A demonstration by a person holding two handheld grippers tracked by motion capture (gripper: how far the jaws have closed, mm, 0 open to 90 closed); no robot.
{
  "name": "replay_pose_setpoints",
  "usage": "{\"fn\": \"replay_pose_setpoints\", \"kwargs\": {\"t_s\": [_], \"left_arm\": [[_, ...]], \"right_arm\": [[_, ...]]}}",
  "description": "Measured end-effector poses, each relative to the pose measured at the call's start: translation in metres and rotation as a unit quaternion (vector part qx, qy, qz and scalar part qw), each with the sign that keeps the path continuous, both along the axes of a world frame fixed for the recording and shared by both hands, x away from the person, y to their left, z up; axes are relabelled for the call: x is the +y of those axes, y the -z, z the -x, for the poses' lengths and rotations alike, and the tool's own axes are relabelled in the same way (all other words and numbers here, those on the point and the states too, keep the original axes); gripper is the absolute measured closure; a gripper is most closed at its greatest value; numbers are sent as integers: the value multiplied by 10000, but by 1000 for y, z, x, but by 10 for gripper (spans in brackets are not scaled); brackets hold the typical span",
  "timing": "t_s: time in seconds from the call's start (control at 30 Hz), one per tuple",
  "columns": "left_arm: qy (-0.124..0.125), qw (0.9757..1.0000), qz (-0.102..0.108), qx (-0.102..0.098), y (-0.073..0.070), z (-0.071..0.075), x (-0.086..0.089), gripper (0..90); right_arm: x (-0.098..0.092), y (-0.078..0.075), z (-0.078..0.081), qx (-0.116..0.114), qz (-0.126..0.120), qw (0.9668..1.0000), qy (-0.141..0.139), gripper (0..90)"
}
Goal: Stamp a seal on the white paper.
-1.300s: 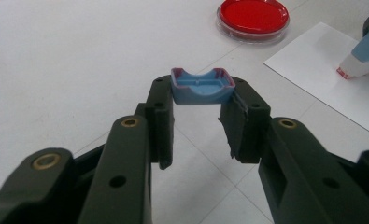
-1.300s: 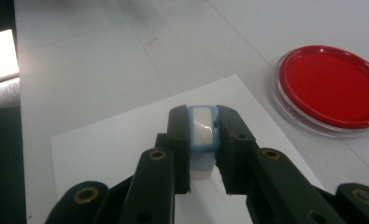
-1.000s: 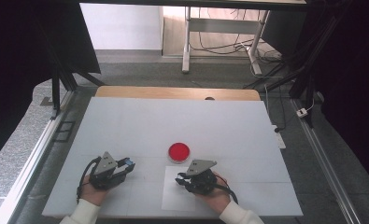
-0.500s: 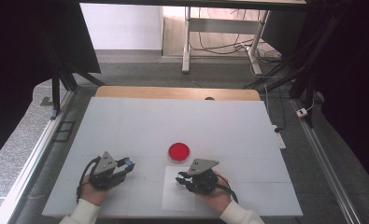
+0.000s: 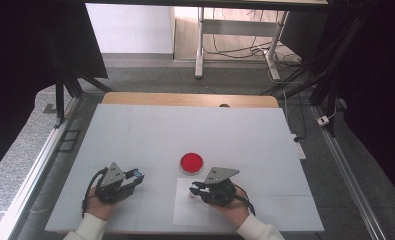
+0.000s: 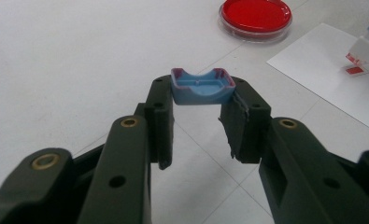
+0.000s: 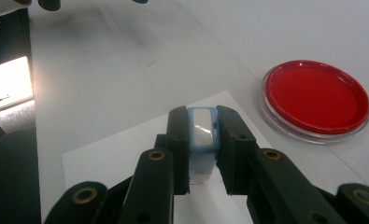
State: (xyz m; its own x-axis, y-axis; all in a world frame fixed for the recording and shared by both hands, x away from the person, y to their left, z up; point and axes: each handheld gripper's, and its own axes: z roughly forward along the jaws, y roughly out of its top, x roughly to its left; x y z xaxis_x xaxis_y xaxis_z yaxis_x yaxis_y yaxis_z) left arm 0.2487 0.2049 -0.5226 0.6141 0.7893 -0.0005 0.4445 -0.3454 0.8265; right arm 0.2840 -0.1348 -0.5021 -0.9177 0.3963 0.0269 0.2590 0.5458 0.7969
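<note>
While clamped, blue cap (image 6: 202, 87) opens upward.

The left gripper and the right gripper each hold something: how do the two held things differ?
The left gripper holds a small blue cap, shallow, its hollow side up; the right gripper holds a pale blue piece with a white face, taller and narrower. The cap hangs over bare table; the piece stands over the white sheet. Both are clamped at the jaw tips.
</note>
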Motion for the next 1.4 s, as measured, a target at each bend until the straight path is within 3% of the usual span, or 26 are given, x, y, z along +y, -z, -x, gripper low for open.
{"fn": "replay_pose_setpoints", "kwargs": {"t_s": [0.5,0.87,1.13,1.4], "left_arm": [[7,10000,-1,7,0,0,0,643],[15,10000,-5,24,1,-1,-1,643],[9,10000,-15,26,1,-1,-1,643],[0,10000,-18,24,1,-1,-1,643]], "right_arm": [[-8,-10,-3,-12,-354,9993,126,754],[-17,-22,-6,-100,-678,9970,355,754],[-26,-32,-8,-189,-994,9936,507,754],[-33,-38,-12,-139,-1243,9898,674,753]]}}
